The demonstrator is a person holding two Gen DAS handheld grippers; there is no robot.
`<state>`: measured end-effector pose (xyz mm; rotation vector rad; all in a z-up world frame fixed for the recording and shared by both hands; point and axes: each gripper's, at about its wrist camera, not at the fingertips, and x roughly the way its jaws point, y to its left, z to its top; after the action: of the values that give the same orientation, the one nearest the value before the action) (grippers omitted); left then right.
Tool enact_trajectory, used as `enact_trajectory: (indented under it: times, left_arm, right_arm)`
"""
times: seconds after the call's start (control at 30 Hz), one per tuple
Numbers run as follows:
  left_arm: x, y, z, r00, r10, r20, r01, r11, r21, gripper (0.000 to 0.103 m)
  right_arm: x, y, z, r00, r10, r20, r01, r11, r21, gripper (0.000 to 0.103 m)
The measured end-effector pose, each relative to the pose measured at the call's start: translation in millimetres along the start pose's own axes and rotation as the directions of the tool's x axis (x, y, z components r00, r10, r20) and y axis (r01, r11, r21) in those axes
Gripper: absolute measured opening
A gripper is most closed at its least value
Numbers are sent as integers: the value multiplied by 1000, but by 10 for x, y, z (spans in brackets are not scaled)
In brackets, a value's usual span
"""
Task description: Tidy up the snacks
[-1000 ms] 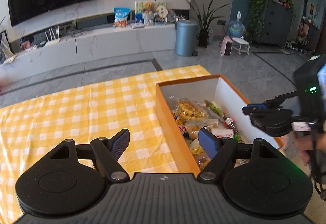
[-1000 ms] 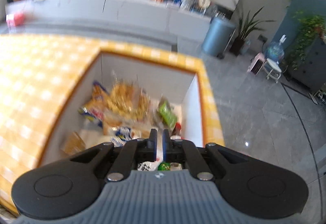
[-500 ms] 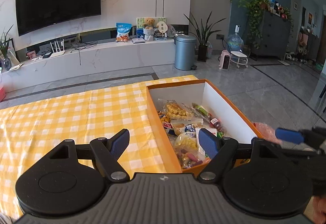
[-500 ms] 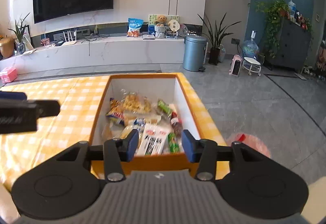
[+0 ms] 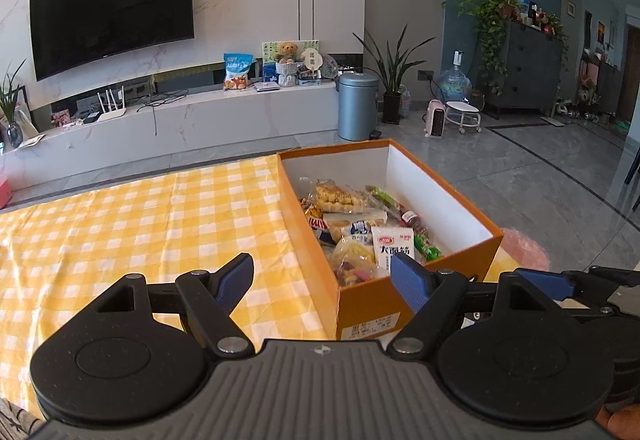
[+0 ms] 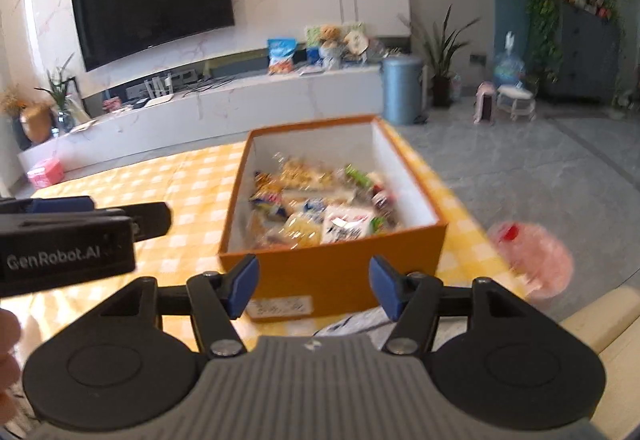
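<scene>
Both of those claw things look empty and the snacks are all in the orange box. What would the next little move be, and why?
Probably pulling both back to rest. The left gripper and right gripper are open with nothing between them; the right's jaws have just been opening. The snacks all lie inside the orange box, and none shows on the checked cloth, so the sorting looks finished.

Black tool (image 5: 322, 282), blue pads (image 5: 236, 280), seemingly ribbed grey housing.

Looks like I'm in someone's living room: big wall TV (image 5: 112, 5) over a marble media console (image 5: 172, 119), teddy bear (image 5: 288, 51), houseplants (image 5: 394, 79), tiled floor (image 5: 532, 175).
</scene>
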<state>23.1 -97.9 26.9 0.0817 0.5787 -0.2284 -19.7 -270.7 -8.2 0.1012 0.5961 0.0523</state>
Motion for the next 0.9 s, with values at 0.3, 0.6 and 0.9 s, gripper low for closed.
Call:
enact_trajectory:
  times: [0.3,0.6,0.9]
  left_arm:
    - [55,-71,-95,1000,7,-11,-8,1000,-10,92]
    - [52,-76,-126,1000,5,-14,-5,1000,-27,92]
    - [67,-85,-144,999,24,-30,-25,999,-33,92]
  right_arm:
    - [107,-13,-69,1000,10,-23,-10,1000,17,60]
    - [123,-3,-86,1000,-10,-18,10,1000,-6,60]
    - [151,26,-116,999,-28,-22,28,999,-23,60]
